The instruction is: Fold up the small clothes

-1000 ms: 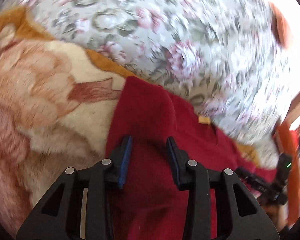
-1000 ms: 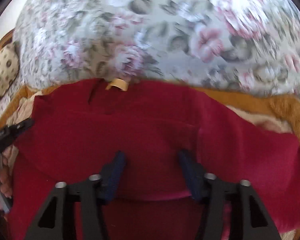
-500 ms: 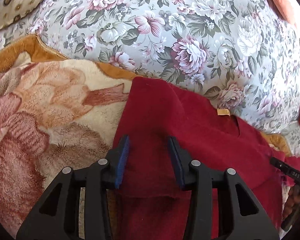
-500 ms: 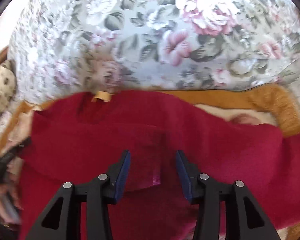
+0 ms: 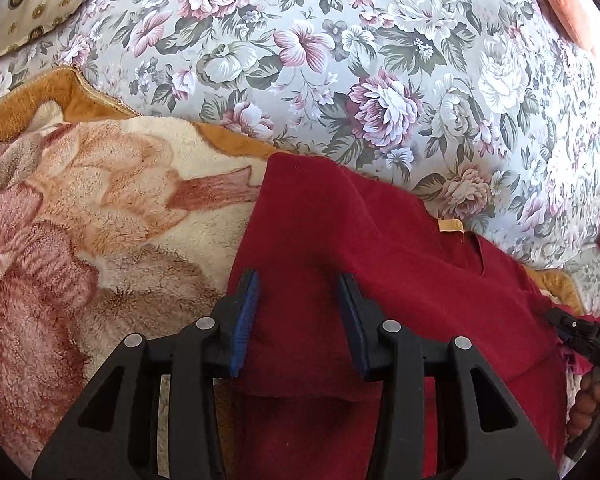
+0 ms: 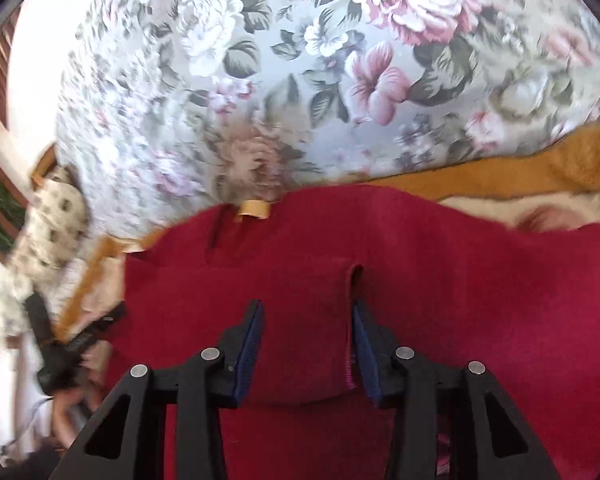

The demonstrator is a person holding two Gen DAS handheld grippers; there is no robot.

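So I have both sleeves of the red top (image 5: 400, 280) folded in; left gripper (image 5: 298, 320) open, right gripper (image 6: 306, 348) closing over cloth, unpinched; bottom fold remains.

Deep red knit garment (image 5: 380, 264) bearing a small mustard-yellow neck label (image 5: 450, 225); plush cream blanket (image 5: 100, 208) with a rust-pink flower motif and ochre border. Pale grey-blue bedsheet (image 5: 340, 60) printed with pink and white roses and grey-green leaves; cream pillow (image 5: 32, 4) patterned with dark gold-ringed medallions.
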